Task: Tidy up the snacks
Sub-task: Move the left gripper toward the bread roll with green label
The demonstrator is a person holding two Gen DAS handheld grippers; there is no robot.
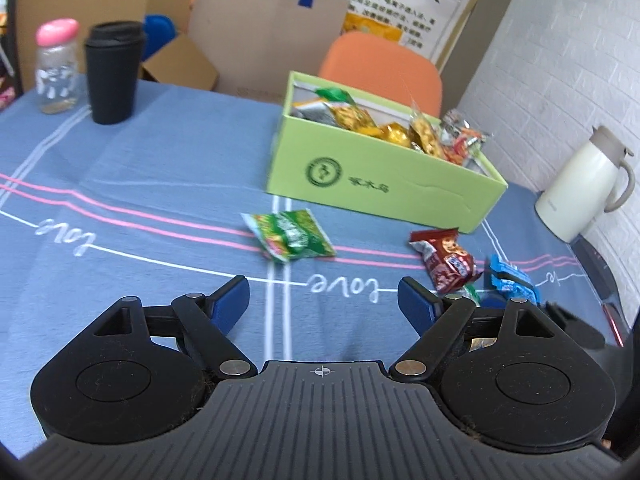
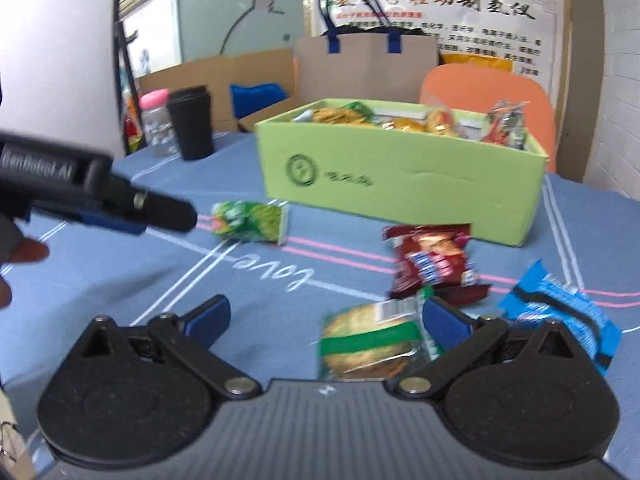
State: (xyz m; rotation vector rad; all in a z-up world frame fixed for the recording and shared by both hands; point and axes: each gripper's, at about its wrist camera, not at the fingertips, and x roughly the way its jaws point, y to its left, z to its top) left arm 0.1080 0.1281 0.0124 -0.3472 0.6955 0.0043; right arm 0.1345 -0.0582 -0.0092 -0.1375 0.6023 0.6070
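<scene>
— Where are the loose snacks?

— Four lie on the cloth in front of the green box (image 2: 400, 184): a green packet (image 2: 252, 222), long axis running along the box front; a red packet (image 2: 430, 260); a blue one (image 2: 560, 316); a green-banded biscuit pack (image 2: 368, 344), probably untouched, though blur hides it.

— Your grippers?

— My left gripper (image 1: 324, 300) and my right gripper (image 2: 324, 320) both spread wide, holding nothing.

Office-like room: printed wall poster (image 2: 436, 20), cardboard boxes (image 1: 80, 20), orange chair (image 1: 384, 72), clothed table (image 1: 160, 160).
</scene>
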